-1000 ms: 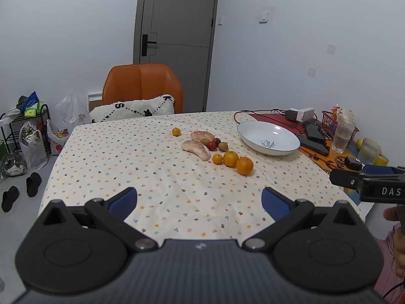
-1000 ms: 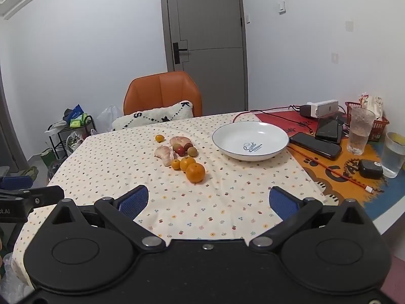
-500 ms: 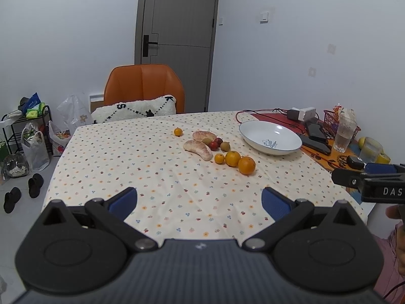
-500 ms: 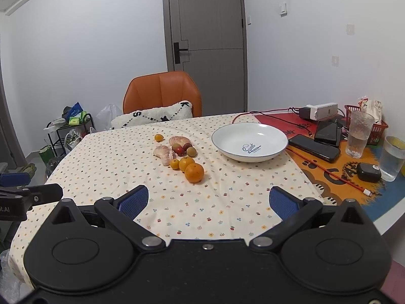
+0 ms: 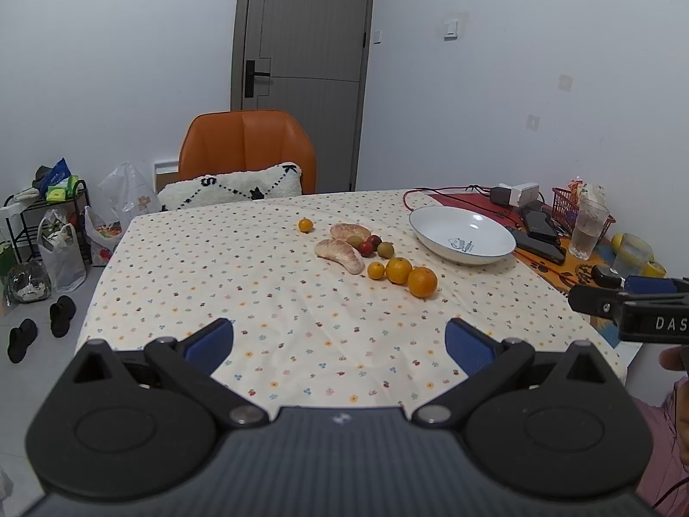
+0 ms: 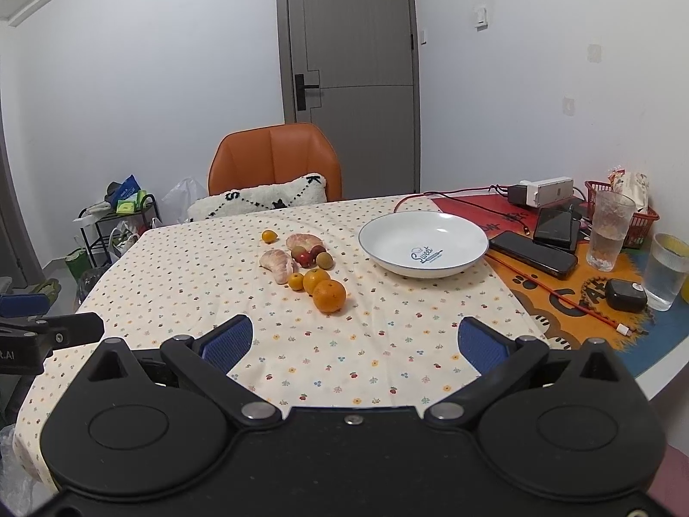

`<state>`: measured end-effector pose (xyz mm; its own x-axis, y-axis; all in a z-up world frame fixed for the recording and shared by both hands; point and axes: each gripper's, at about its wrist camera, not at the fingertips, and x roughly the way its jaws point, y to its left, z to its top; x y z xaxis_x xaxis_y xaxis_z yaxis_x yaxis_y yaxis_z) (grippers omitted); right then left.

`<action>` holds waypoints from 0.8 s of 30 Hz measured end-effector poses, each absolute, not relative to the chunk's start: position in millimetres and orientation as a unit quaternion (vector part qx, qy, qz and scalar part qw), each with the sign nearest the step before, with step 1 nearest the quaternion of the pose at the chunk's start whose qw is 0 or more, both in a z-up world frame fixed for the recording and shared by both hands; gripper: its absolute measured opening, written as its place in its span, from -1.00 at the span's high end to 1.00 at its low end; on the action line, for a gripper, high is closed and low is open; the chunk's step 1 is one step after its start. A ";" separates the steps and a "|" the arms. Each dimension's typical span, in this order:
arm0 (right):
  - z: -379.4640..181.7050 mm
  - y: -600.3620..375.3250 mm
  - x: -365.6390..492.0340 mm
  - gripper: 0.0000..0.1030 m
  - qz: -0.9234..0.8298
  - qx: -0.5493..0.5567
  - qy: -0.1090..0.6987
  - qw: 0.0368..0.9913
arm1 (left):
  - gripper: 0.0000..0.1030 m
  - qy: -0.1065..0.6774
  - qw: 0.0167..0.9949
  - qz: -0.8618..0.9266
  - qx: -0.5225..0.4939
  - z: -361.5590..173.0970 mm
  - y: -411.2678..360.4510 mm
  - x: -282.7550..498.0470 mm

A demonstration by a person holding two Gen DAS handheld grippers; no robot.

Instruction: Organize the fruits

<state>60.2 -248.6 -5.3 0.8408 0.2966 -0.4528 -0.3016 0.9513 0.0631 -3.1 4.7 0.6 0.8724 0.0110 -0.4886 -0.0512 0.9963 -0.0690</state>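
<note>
not much has been changed tbh. both views have been eased back and up a touch, so the fruit (image 5: pixel 379 252) and bowl (image 5: pixel 463 237) are seen slightly further off and lower in frame. the right gripper (image 5: pixel 620 297) is seen a bit lower at the left view's edge.

Left gripper (image 5: pixel 338 344) and right gripper (image 6: pixel 352 344) level, fingers spread wide, seemingly empty
</note>
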 end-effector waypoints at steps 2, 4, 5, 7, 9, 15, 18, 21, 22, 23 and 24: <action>-5.2 -249.7 59.8 -1.00 0.156 -0.004 0.235 0.960 | -1.00 0.252 0.967 0.017 -0.040 0.1 6.0 -3.7; -5.1 -250.3 59.3 -1.00 0.156 -0.003 0.234 0.960 | -1.00 0.252 0.967 0.016 -0.040 0.2 6.1 -3.6; -4.6 -250.8 60.0 -1.00 0.156 -0.004 0.234 0.960 | -1.00 0.252 0.967 0.016 -0.040 0.3 6.1 -3.5; -4.4 -251.0 60.3 -1.00 0.156 -0.003 0.234 0.960 | -1.00 0.252 0.967 0.016 -0.039 0.3 6.4 -3.7; -4.4 -251.2 60.2 -1.00 0.157 -0.002 0.235 0.959 | -1.00 0.252 0.967 0.017 -0.039 0.4 6.4 -3.4; -3.7 -252.1 60.7 -1.00 0.157 -0.003 0.235 0.959 | -1.00 0.253 0.967 0.017 -0.039 0.4 6.5 -3.5; -3.7 -252.1 60.2 -1.00 0.157 -0.003 0.234 0.959 | -1.00 0.252 0.967 0.016 -0.040 0.5 6.3 -3.5; -3.2 -252.1 61.4 -1.00 0.158 -0.003 0.234 0.959 | -1.00 0.253 0.966 0.014 -0.042 1.1 7.3 -3.5; -3.2 -252.1 61.3 -1.00 0.158 -0.003 0.234 0.959 | -1.00 0.252 0.967 0.014 -0.041 1.4 7.5 -3.7; -3.2 -252.2 61.5 -1.00 0.158 -0.003 0.234 0.959 | -1.00 0.252 0.967 0.016 -0.038 1.8 7.3 -3.3; -3.3 -251.7 62.0 -1.00 0.158 -0.003 0.235 0.959 | -1.00 0.253 0.967 0.017 -0.036 2.2 7.3 -3.0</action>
